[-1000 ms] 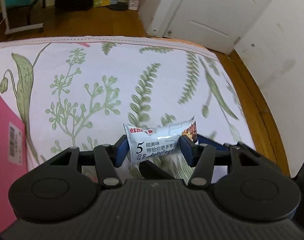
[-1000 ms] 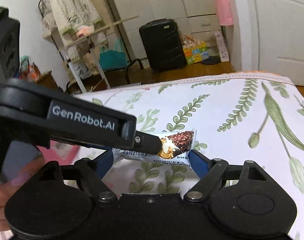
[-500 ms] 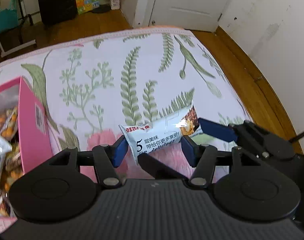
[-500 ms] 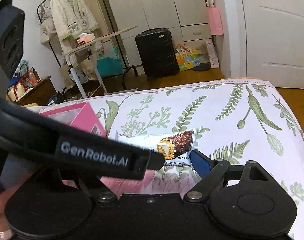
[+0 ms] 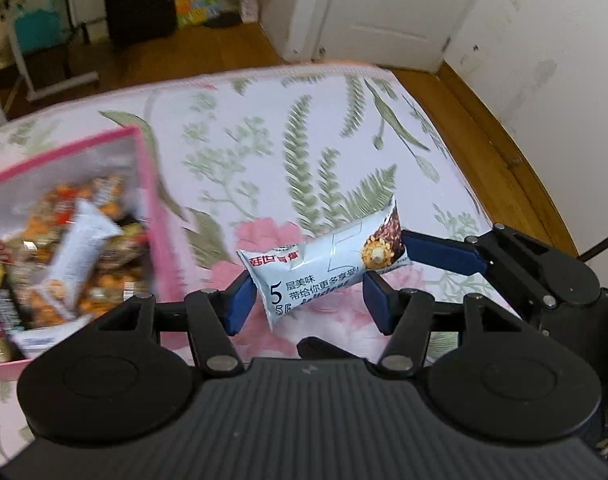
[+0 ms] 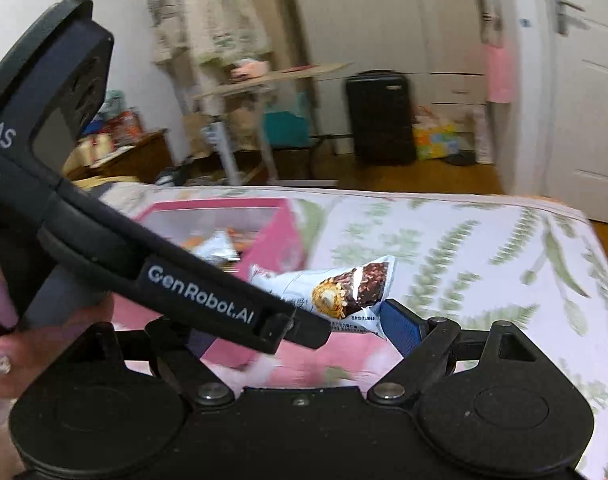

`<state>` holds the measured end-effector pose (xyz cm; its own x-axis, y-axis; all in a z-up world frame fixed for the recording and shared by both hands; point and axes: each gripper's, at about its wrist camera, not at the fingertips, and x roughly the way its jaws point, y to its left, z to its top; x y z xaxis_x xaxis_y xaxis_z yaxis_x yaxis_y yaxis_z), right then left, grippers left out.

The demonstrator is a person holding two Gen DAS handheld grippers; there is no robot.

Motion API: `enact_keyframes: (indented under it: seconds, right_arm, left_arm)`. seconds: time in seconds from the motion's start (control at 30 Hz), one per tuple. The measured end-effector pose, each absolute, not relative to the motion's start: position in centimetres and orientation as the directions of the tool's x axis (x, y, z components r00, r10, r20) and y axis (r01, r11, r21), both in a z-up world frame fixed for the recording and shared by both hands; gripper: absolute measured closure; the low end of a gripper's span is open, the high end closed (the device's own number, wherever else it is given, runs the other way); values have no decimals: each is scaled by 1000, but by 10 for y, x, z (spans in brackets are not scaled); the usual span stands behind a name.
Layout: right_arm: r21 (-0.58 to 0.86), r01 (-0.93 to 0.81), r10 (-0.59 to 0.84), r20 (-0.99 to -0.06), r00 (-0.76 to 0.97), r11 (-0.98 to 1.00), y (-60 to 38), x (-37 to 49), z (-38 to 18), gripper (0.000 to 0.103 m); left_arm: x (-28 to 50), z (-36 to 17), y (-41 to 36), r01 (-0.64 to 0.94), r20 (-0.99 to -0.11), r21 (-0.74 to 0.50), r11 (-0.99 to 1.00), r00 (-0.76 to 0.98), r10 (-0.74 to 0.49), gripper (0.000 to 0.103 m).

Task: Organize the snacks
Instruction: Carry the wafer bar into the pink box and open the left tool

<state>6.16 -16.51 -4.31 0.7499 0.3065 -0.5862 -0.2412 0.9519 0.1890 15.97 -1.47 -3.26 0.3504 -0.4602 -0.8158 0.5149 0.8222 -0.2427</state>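
A pale blue snack bar packet (image 5: 324, 268) with a chocolate wafer picture is held in the air over the floral cloth. My left gripper (image 5: 308, 300) is shut on its two ends. My right gripper (image 6: 304, 324) is also closed around the same packet (image 6: 344, 288); its blue pad (image 5: 440, 256) touches the packet's right end, and its left finger is hidden behind the left gripper's body. A pink box (image 5: 144, 184) with several snack packets inside stands to the left; it also shows in the right wrist view (image 6: 272, 240).
The floral tablecloth (image 5: 304, 152) covers the table, whose far edge runs along a wooden floor. A black suitcase (image 6: 380, 116), a clothes rack (image 6: 216, 60) and a white door (image 6: 584, 92) stand beyond. A hand (image 6: 44, 344) holds the left gripper.
Both grippers have carried the packet up and to the left, toward the pink box. The box's open top with its snacks has come into view.
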Motion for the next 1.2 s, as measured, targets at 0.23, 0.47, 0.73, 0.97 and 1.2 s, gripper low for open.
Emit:
enact_keyframes:
  seconds: [0.23, 0.47, 0.73, 0.97, 1.2]
  right_arm:
    - [224, -335, 401, -591, 700, 915, -120, 83, -31, 21]
    - [335, -326, 468, -639, 610, 884, -97, 124, -46, 46]
    - [253, -321, 404, -671, 622, 913, -78, 131, -63, 33]
    - [257, -297, 392, -631, 670, 920, -100, 101, -55, 33]
    - [203, -220, 299, -610, 733, 954, -119, 71, -31, 33]
  left_arm:
    - [163, -13, 51, 435, -789, -226, 872, 443, -425, 47]
    - [182, -25, 92, 318, -808, -225, 921, 467, -358, 46]
    - [200, -53, 113, 259, -814, -214, 942, 486, -318, 40]
    - [177, -51, 119, 254, -796, -199, 946, 521, -307, 40]
    - [148, -29, 118, 260, -765, -227, 939, 549, -337, 40]
